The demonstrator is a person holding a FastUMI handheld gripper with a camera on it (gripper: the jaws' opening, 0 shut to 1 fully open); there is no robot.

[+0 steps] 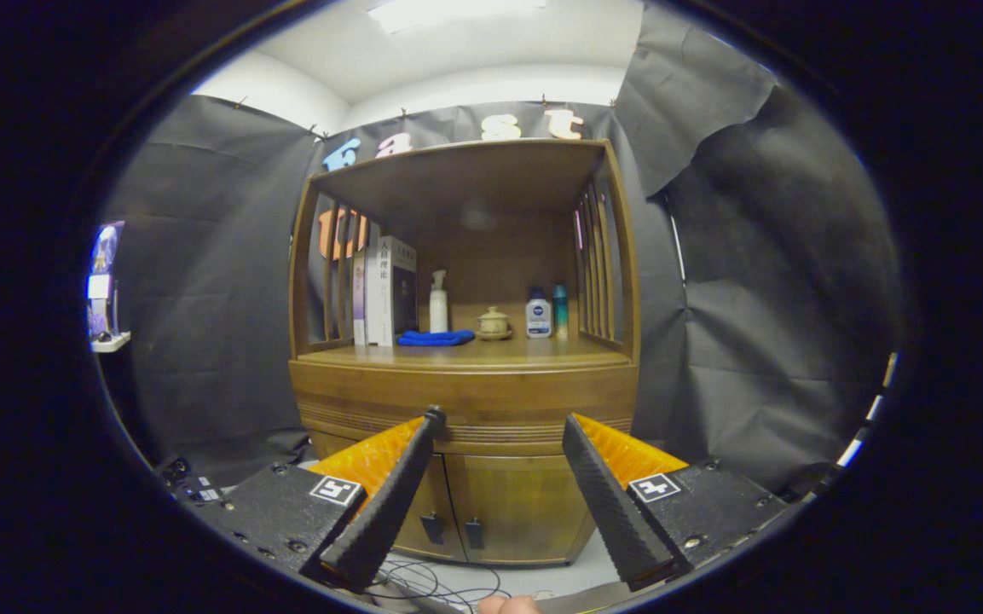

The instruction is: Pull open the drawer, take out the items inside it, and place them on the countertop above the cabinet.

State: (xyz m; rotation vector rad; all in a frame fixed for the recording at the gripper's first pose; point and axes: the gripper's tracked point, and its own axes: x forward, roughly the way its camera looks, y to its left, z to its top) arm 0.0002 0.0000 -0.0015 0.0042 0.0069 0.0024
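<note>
Gripper view: my tongs (500,426) spread wide, holding nothing, squared to the closed drawer (465,401) under the tabletop's front edge (465,356), set back for an approach.

The one camera rides on the gripper (500,431) and looks forward along its two fingers, whose jaws stand wide apart with nothing between them at the bottom of the gripper view. It faces the wooden cabinet (465,401) squarely from some way back, at about the height of the drawer (465,401), so the countertop (491,351) is seen nearly edge-on and the shelf roof from beneath. The fisheye takes in the whole cabinet, from the lower doors (500,507) to the top, the black cloth on both sides, and a strip of ceiling.
</note>
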